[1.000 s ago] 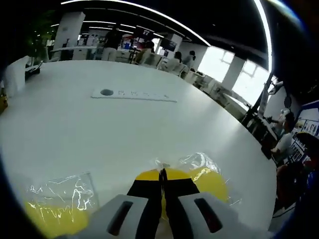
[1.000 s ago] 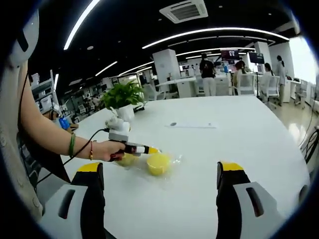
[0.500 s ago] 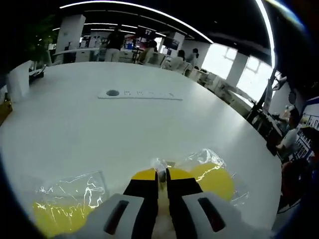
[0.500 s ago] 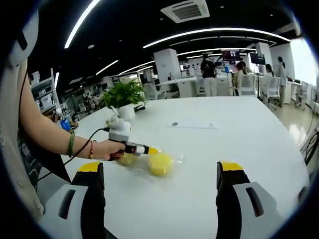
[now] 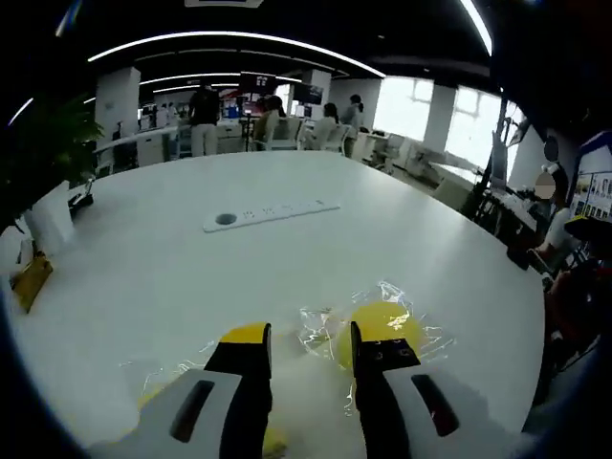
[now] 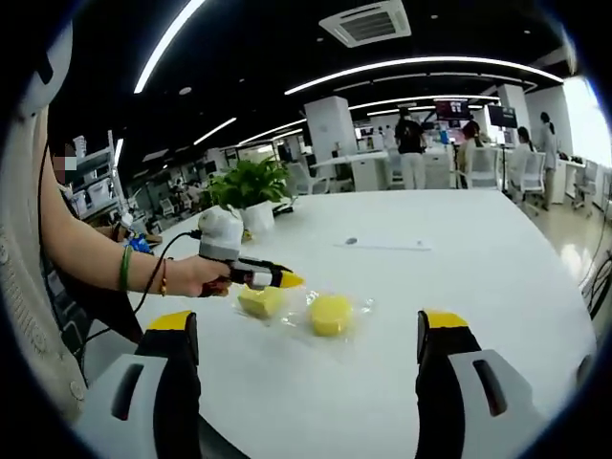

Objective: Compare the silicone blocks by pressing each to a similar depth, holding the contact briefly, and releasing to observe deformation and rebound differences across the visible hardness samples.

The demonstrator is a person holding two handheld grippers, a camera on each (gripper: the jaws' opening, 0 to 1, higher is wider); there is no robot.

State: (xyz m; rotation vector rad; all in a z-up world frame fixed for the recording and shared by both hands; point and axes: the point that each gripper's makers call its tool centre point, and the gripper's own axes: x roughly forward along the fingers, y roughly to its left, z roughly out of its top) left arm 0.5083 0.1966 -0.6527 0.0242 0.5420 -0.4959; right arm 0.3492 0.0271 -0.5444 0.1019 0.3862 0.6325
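Since a second ago the left claw (image 5: 304, 346) has lifted up off the round yellow block (image 5: 379, 328) and its jaws have spread apart; before, they were pinched together right on it. Now they're a bit open with nothing between them, hovering just above the desk (image 5: 191, 268). From the right gripper view the left claw (image 6: 283, 280) sits in the person's hand (image 6: 203, 276), raised above the two bagged samples, not touching either one.

The round block lies in its clear plastic bag (image 5: 406, 316) just off the left claw's right jaw. The squarer yellow block (image 6: 259, 301) sits close beside the round one on the desk, also in plastic.

The right claw (image 6: 308, 335) is held wide open, empty, well back from the blocks.

A white power strip (image 5: 271, 211) lies further along the desk, and a potted plant (image 6: 251, 190) stands near the far edge.
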